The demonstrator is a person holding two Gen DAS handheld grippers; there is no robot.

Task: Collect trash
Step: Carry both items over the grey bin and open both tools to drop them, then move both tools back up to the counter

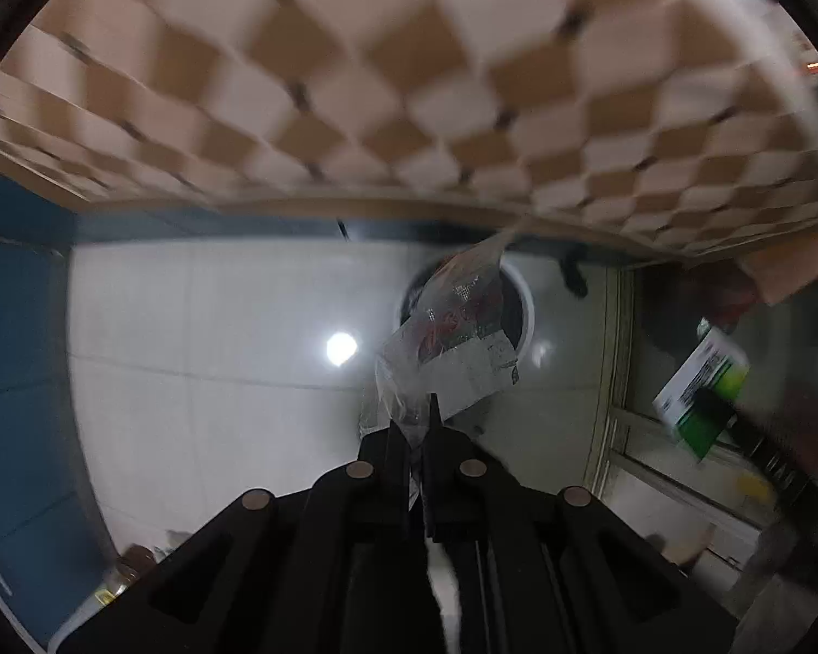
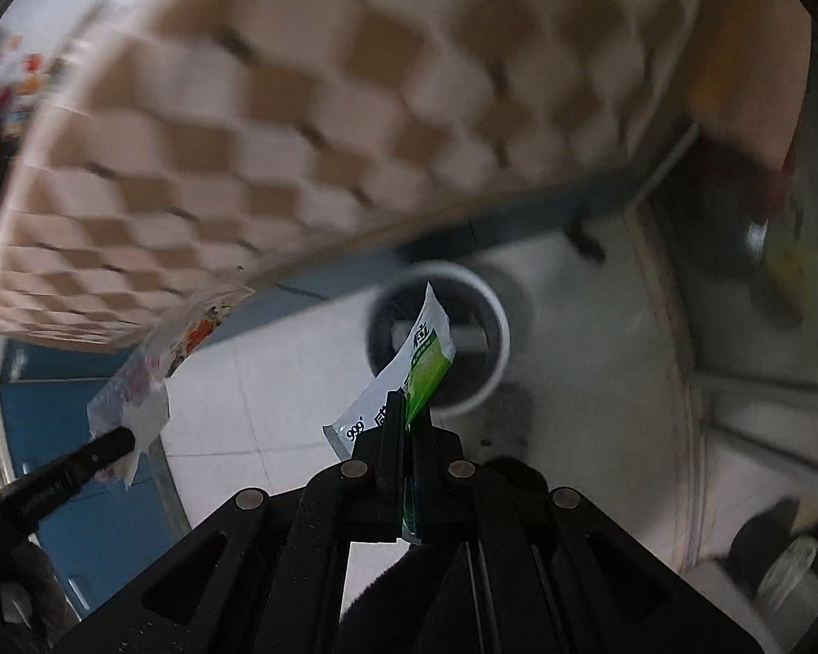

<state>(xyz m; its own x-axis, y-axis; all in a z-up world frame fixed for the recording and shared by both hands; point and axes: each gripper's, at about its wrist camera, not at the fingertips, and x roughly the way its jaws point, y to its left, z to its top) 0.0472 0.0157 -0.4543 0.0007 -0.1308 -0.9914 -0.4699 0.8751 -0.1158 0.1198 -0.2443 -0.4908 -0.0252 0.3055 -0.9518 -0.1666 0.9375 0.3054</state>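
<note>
Below the edge of the checkered counter (image 1: 409, 82), over pale floor tiles (image 1: 191, 327), both grippers hang in open air with nothing between them and the floor. The counter's brown-and-cream top fills the upper part of both wrist views, and its straight front edge runs across just above the bin.

One round bin (image 2: 491, 338) with a white rim stands on the floor, its mouth facing up. The tiles around it look bare, though motion blur softens the whole scene and small items could go unseen.

Two pieces of trash are in view, one per gripper. The left gripper (image 1: 415, 425) is clamped on a clear crinkled wrapper (image 1: 452, 338) with red print; the wrapper sticks up from the fingers and overlaps the bin's rim in the left wrist view. The right gripper (image 2: 406, 419) is pinched shut on a white and green sachet (image 2: 409, 376), which stands above the fingers and covers part of the bin's opening in the right wrist view. From the left wrist camera the sachet appears off to the right, well apart from the wrapper.

A blue panel (image 1: 16, 327) closes off the left side. A pale framed threshold (image 1: 616, 381) runs along the right, with dark, blurred clutter beyond it.
</note>
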